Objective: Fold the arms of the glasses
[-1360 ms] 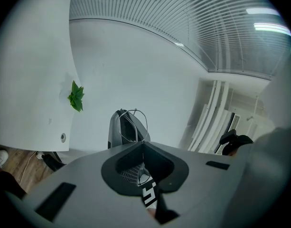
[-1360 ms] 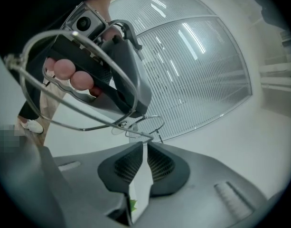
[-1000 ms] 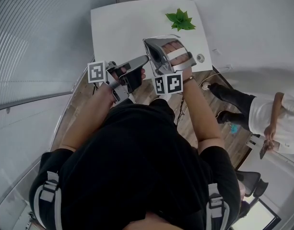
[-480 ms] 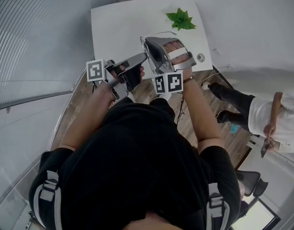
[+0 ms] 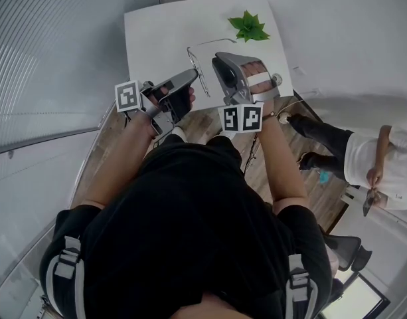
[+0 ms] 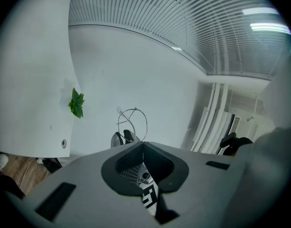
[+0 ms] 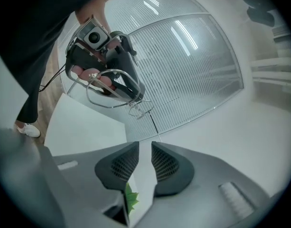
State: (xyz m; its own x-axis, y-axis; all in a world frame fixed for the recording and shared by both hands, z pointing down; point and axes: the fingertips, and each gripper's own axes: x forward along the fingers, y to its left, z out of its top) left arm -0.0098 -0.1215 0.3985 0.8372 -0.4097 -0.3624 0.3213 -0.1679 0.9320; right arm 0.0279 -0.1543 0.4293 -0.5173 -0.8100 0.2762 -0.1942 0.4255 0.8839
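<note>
My left gripper (image 6: pixel 143 146) pinches the glasses (image 5: pixel 196 72) over the table's (image 5: pixel 157 32) near edge. My right gripper (image 7: pixel 145 146), jaws just opening and empty, hangs right of them. Possibly folded already; I'd hold left steady.

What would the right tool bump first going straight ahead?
Probably the glasses held by the left tool, though depth is unclear. The right tool's jaws have just been opening, empty.
</note>
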